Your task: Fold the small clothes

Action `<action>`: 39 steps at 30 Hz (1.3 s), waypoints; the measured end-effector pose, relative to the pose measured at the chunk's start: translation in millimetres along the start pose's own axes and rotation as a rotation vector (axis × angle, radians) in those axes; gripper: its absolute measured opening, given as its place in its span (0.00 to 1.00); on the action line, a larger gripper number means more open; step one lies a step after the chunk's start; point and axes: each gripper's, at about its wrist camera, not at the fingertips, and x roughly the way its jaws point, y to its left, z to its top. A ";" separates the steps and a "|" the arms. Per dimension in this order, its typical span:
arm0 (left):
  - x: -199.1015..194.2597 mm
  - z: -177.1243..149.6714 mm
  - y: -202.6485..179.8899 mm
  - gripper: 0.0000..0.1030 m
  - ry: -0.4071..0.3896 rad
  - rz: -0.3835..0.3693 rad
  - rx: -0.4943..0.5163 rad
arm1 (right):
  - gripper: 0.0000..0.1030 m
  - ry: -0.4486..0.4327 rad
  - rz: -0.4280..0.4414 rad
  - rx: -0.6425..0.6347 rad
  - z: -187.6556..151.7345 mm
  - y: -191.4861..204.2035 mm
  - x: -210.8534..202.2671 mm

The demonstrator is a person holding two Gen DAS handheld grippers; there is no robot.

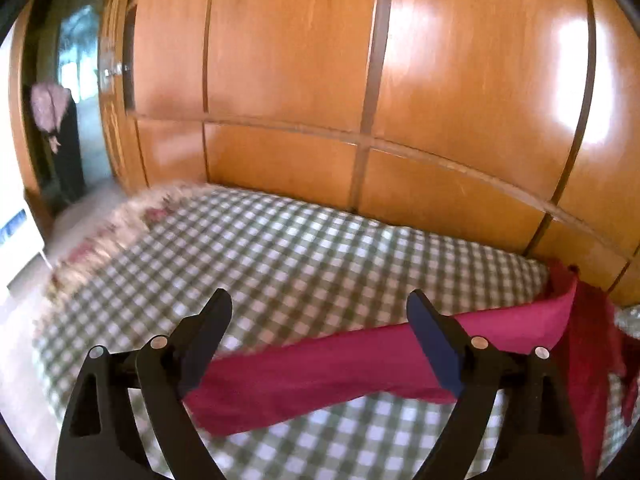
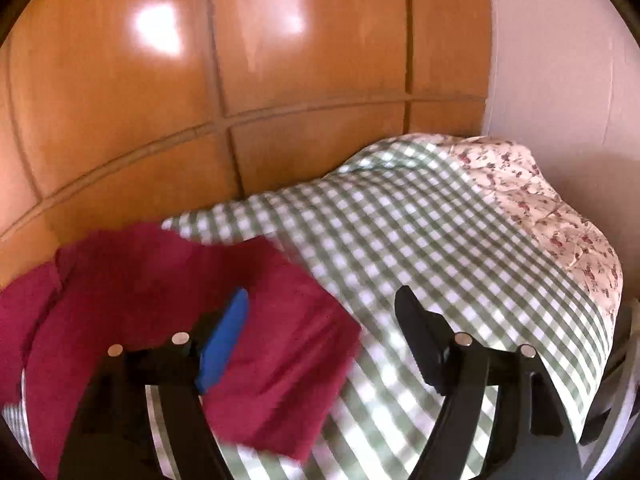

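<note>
A dark red garment (image 1: 320, 372) lies as a long folded band across the green-and-white checked bed cover (image 1: 300, 248), bunching higher at its right end. My left gripper (image 1: 318, 306) hovers over it, open, with the band running below and between the blue-padded fingers and nothing pinched. In the right wrist view the same red garment (image 2: 132, 280) lies spread at the left on the checked cover (image 2: 440, 248). My right gripper (image 2: 322, 294) is open above its right edge; the left finger is over the cloth, the right finger over bare cover.
A tall wooden wardrobe (image 1: 360, 80) stands right behind the bed. A floral quilt (image 2: 540, 208) lies at the bed's end by a white wall (image 2: 560, 60). A doorway (image 1: 68, 100) with a hanging cloth shows far left.
</note>
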 end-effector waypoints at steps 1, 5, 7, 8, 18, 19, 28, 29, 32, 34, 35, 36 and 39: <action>-3.6 -1.9 1.1 0.85 0.005 0.013 0.004 | 0.73 0.017 0.030 -0.008 -9.3 0.4 -6.5; -35.6 -29.8 -5.3 0.83 0.017 -0.208 0.038 | 0.72 0.129 0.252 -0.042 -56.0 18.9 -41.0; -49.1 -51.3 -17.4 0.76 0.039 -0.322 0.087 | 0.65 0.226 0.372 -0.059 -84.0 30.1 -48.9; -53.4 -65.6 -26.1 0.73 0.071 -0.375 0.113 | 0.59 0.262 0.411 -0.069 -96.7 35.1 -51.6; -6.2 -145.4 -102.8 0.44 0.366 -0.666 0.081 | 0.43 0.511 0.628 -0.126 -185.8 86.3 -65.3; 0.8 -145.7 -110.1 0.44 0.366 -0.679 0.066 | 0.43 0.512 0.627 -0.118 -185.9 86.4 -63.3; 34.7 -153.9 -152.5 0.12 0.465 -0.718 0.041 | 0.10 0.529 0.634 -0.119 -170.4 94.9 -48.9; 30.0 -150.7 -149.4 0.11 0.463 -0.726 0.039 | 0.10 0.516 0.637 -0.125 -164.4 98.0 -54.1; -3.3 -123.9 -132.1 0.10 0.409 -0.757 0.043 | 0.09 0.430 0.663 -0.135 -133.8 97.9 -77.5; -28.3 -106.8 -118.2 0.09 0.373 -0.773 0.053 | 0.09 0.356 0.686 -0.137 -107.8 91.4 -99.9; -40.8 -97.5 -110.1 0.09 0.364 -0.780 0.055 | 0.09 0.311 0.700 -0.137 -92.2 86.0 -114.9; -57.2 -85.1 -98.1 0.09 0.360 -0.796 0.049 | 0.09 0.285 0.709 -0.135 -83.3 82.3 -123.5; -89.0 -55.2 -69.4 0.09 0.350 -0.823 0.027 | 0.09 0.209 0.744 -0.104 -58.1 63.9 -148.6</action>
